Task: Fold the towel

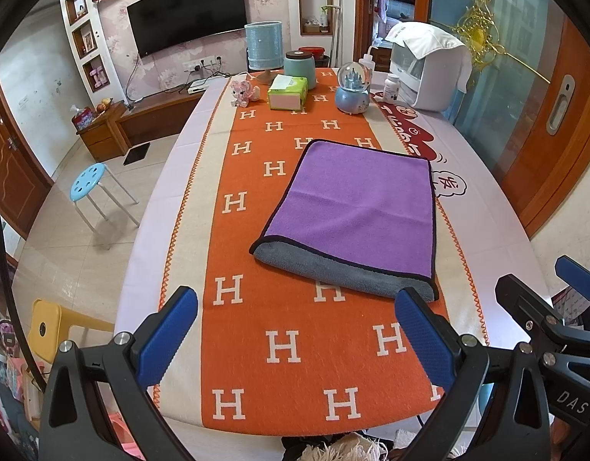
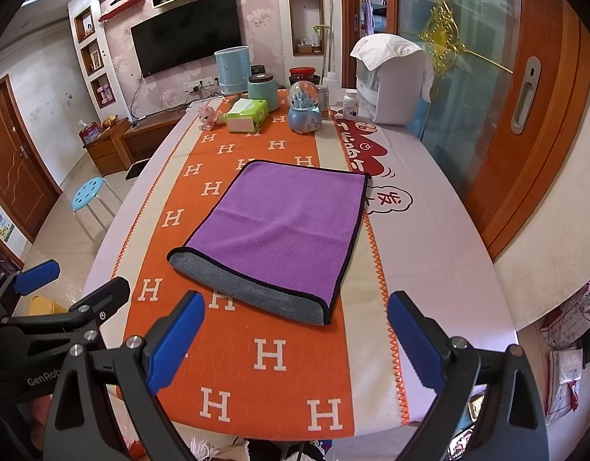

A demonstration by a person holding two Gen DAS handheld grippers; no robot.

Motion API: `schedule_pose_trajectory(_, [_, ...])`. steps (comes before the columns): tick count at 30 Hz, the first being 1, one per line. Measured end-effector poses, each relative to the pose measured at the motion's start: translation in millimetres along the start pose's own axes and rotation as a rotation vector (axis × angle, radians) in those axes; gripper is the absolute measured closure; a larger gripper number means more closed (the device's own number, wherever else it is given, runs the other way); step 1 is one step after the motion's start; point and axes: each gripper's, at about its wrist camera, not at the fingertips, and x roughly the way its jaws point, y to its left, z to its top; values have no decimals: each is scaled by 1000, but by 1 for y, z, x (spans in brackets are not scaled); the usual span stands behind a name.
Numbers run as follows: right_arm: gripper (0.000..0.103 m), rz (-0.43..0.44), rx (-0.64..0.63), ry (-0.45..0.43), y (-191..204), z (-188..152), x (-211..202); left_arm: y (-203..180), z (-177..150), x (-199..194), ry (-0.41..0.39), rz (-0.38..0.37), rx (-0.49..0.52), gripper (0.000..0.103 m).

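While the towel (image 1: 356,207) lies folded once on the orange runner (image 1: 256,307), purple side up with a grey strip showing along its near edge, both grippers hover above the near end of the table (image 1: 487,238). Seen from the left gripper (image 1: 295,330), the towel sits at about one o'clock, and its blue fingers (image 1: 168,338) are spread wide with nothing between them. From the right gripper (image 2: 295,338) the towel is near eleven o'clock; its fingers (image 2: 414,345) are likewise wide apart and hold nothing. At twelve o'clock, well beyond the towel, stand a tissue box (image 1: 287,93) and a snow globe (image 1: 352,90).
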Motion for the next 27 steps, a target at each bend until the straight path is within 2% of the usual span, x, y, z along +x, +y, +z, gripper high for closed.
schedule_pose_trajectory(13, [7, -1, 11, -1, -7, -9, 18, 1, 2, 7, -2, -3, 9, 1])
schedule_pose_trajectory(27, [7, -11, 24, -3, -6, -13, 19, 3, 5, 11, -10, -16, 15, 1])
